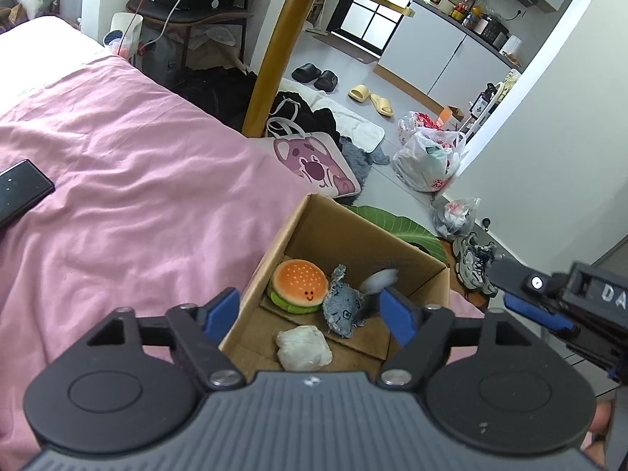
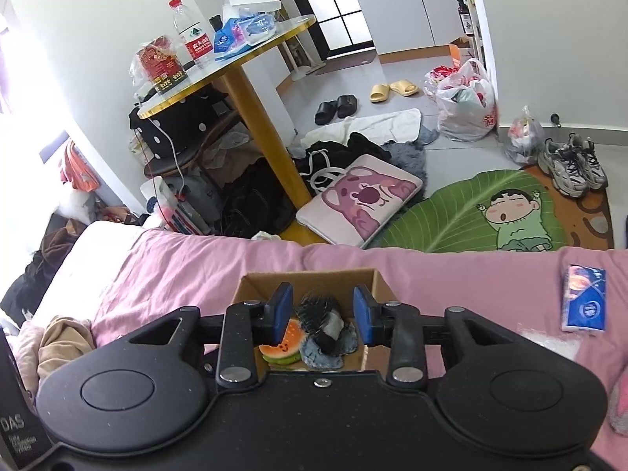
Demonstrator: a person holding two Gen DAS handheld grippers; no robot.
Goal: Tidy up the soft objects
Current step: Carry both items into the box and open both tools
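- A cardboard box [image 1: 345, 235] sits on the pink bed [image 1: 129, 180] and holds the soft toys: a burger plush [image 1: 299, 285], a denim plush [image 1: 344, 306], a white bundle [image 1: 304, 347] and a white fluffy piece [image 1: 380, 279].
- In the right wrist view a dark fuzzy toy [image 2: 320, 318] lies on top of the denim plush, between the blue pads of the right tongs [image 2: 322, 310] without touching either.
- The right tongs stand wide, holding nothing.
- The left tongs [image 1: 310, 314] hover over the box's near side, spread wide and empty; the toys lie below and between their fingers.
- A blue tissue pack [image 2: 585, 298] lies on the bed, well to the right of the box.
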